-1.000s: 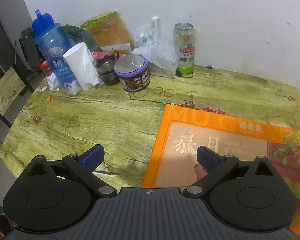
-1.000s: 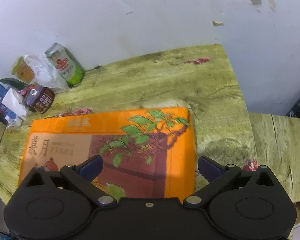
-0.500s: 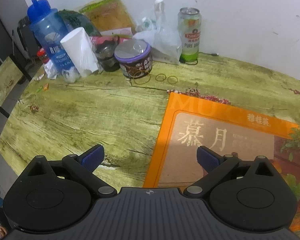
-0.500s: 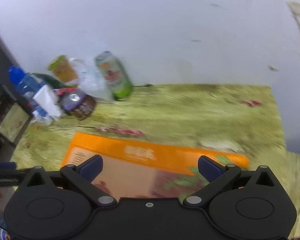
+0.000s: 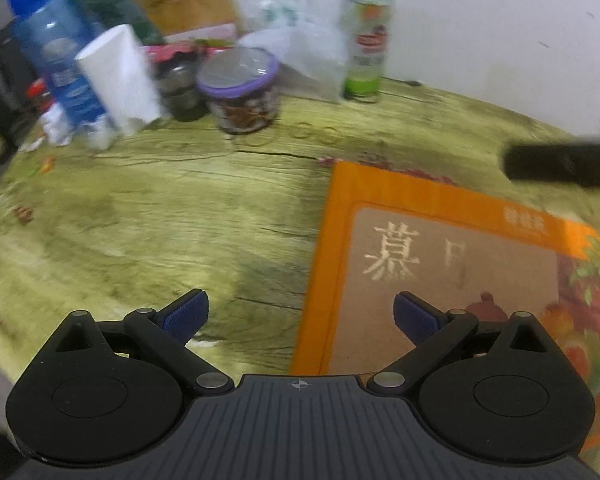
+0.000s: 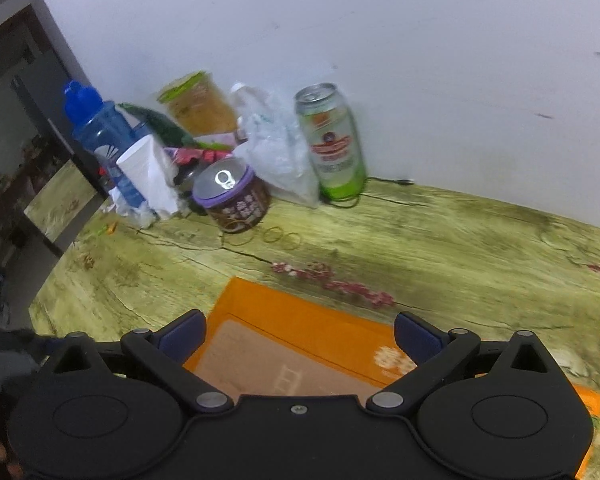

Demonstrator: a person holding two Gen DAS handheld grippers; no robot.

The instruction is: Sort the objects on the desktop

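Note:
An orange flat box [image 5: 452,264] [image 6: 300,344] with Chinese characters lies on the green wood-grain table [image 5: 140,216] [image 6: 460,248]. Against the back wall stand a green beer can [image 5: 366,40] [image 6: 332,140], a purple-lidded tin [image 5: 242,90] [image 6: 232,196], a white paper cup [image 5: 118,80] [image 6: 148,172] and a blue water bottle [image 5: 56,56] [image 6: 100,132]. My left gripper [image 5: 300,314] is open over the box's left edge, holding nothing. My right gripper [image 6: 300,336] is open above the box's far left corner and also shows as a dark blur [image 5: 564,164].
A clear plastic bag [image 5: 300,48] [image 6: 276,152], a yellow packet [image 5: 188,4] [image 6: 198,102] and a dark jar [image 5: 178,84] crowd the back left. Three rubber bands [image 6: 276,236] lie in front of the tin. The table's left edge [image 6: 52,280] drops to a doorway.
My right gripper has swung left from the box's right end toward the items at the wall. My left gripper has moved forward a little, so the back-wall items look nearer.

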